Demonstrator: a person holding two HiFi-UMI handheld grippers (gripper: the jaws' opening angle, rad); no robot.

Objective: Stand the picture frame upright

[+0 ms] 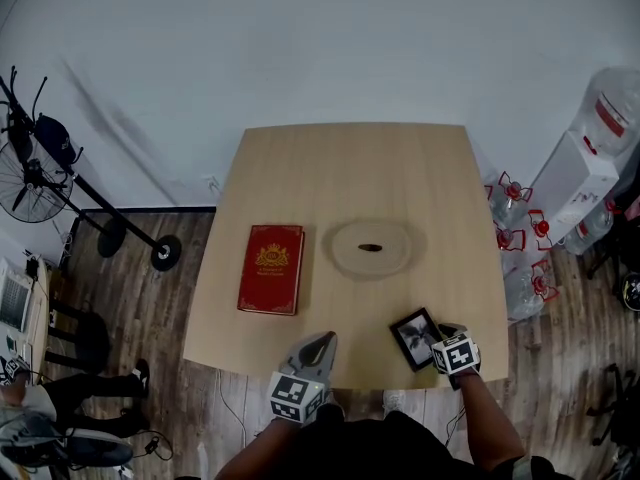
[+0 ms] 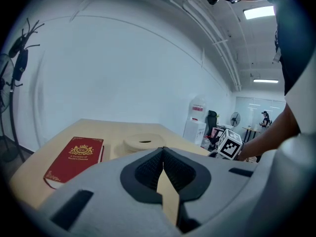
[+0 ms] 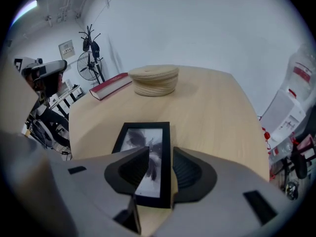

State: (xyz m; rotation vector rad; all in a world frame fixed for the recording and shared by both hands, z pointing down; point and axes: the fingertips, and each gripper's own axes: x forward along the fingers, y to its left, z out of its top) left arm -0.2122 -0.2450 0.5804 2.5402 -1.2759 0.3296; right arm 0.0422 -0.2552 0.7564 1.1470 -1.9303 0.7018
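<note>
The black picture frame (image 1: 413,337) sits near the table's front right edge, its dark picture facing up; I cannot tell whether it lies flat or leans back. My right gripper (image 1: 439,332) is at its right side. In the right gripper view the frame (image 3: 143,137) reaches in between the jaws of the right gripper (image 3: 160,151), which stand wide apart around its right edge without pressing on it: open. My left gripper (image 1: 326,340) hovers at the front edge, left of the frame, and its jaws (image 2: 163,150) meet at the tips with nothing held: shut.
A red book (image 1: 271,268) lies at the left of the wooden table (image 1: 350,158), and a round tan lidded dish (image 1: 371,248) sits at the middle. Right of the table stand a water dispenser (image 1: 575,183) and bottles; a fan (image 1: 25,178) stands at the left.
</note>
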